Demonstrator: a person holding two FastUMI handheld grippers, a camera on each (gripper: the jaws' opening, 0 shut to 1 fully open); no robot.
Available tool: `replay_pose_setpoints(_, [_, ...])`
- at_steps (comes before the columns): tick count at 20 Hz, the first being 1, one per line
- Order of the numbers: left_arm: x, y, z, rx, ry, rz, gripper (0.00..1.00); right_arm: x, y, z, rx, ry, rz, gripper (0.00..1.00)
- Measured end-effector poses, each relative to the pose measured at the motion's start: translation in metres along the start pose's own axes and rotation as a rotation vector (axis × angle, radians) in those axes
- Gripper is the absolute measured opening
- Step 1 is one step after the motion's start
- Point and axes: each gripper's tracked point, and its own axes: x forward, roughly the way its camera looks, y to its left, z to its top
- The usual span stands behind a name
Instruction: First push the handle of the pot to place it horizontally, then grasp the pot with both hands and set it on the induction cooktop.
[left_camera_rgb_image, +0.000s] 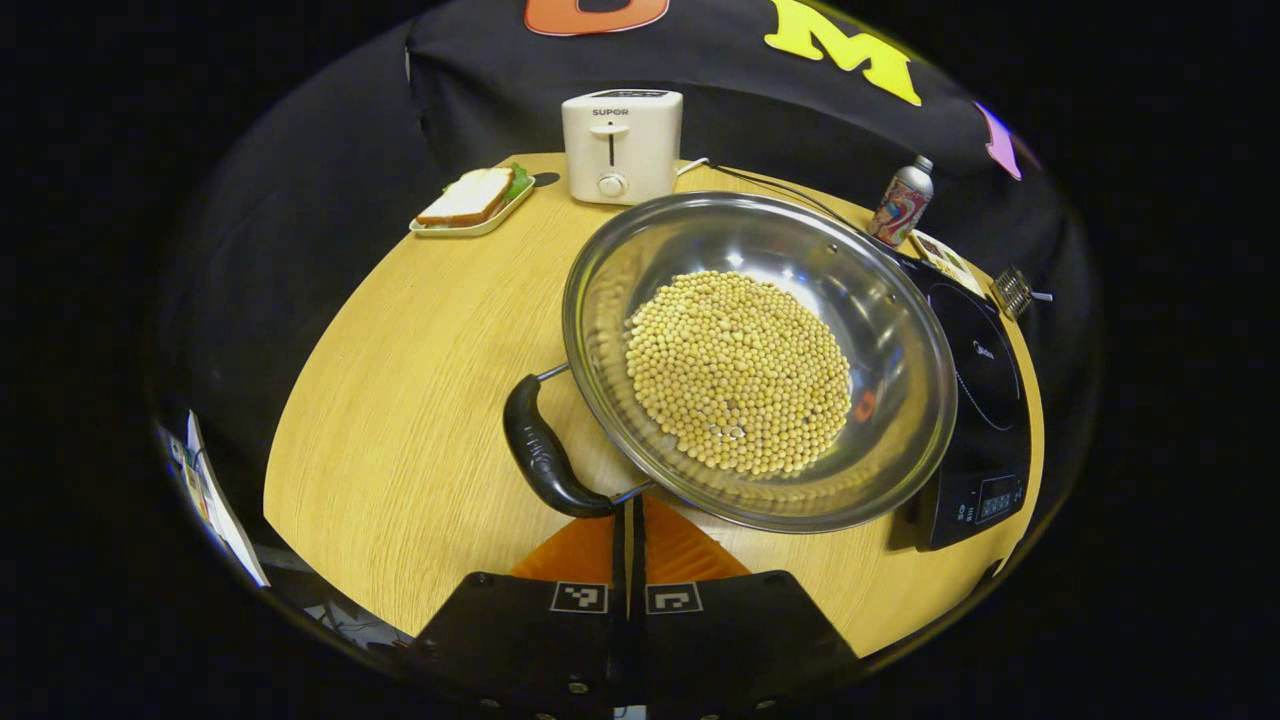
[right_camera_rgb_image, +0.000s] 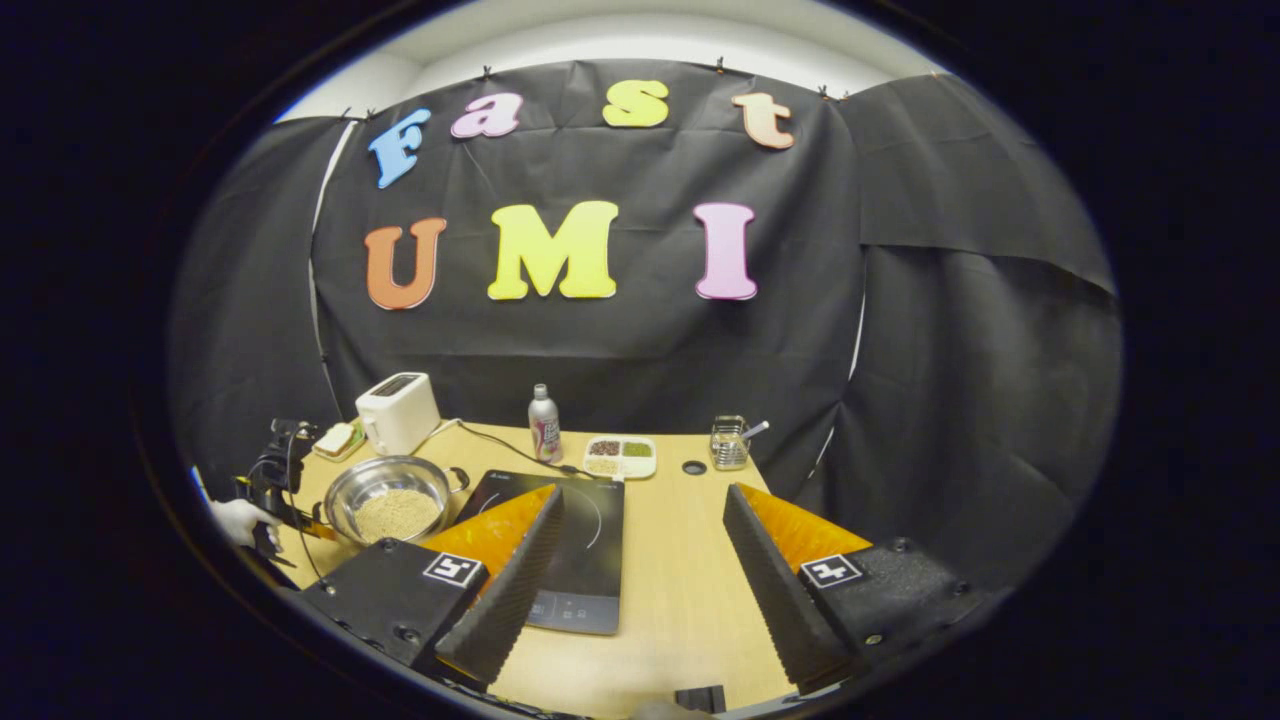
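My left hand-held gripper (left_camera_rgb_image: 630, 560) is pressed together right by the pot handle (left_camera_rgb_image: 540, 455). The soybean-filled pot (left_camera_rgb_image: 757, 360) sits on the bench (left_camera_rgb_image: 400, 400), induction cooktop (left_camera_rgb_image: 975, 400) at 3 o'clock. My right hand-held gripper (right_camera_rgb_image: 640, 560) is spread wide.

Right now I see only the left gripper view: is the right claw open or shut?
Observer: Open; the right claw has its fingers spread wide above the table.
Operator: Anything on the induction cooktop?
Observer: No, the induction cooktop glass is bare; the pot stands beside it.
Operator: Does the pot have a second handle?
Observer: Yes, a small loop handle on the side toward the cooktop.
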Motion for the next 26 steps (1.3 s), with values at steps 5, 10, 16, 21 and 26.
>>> replay_pose_setpoints(5, [0.004, 0.009, 0.011, -0.04, -0.005, 0.012, 0.0, 0.001, -0.001, -0.001, -0.007, 0.008, -0.001, 1.0])
replay_pose_setpoints(10, [0.009, 0.021, 0.021, -0.084, -0.012, 0.021, 0.0, 0.002, -0.003, 0.0, -0.011, 0.008, -0.006, 1.0])
replay_pose_setpoints(16, [0.012, 0.037, 0.036, -0.137, -0.019, 0.046, 0.0, 0.001, -0.005, -0.001, -0.018, 0.017, -0.012, 1.0])
replay_pose_setpoints(21, [0.015, 0.046, 0.047, -0.134, -0.017, 0.062, 0.0, 0.002, -0.007, -0.002, -0.023, 0.02, -0.013, 1.0])
replay_pose_setpoints(26, [0.019, 0.058, 0.063, -0.148, -0.015, 0.083, 0.0, 0.002, -0.008, -0.005, -0.021, 0.034, -0.019, 1.0])
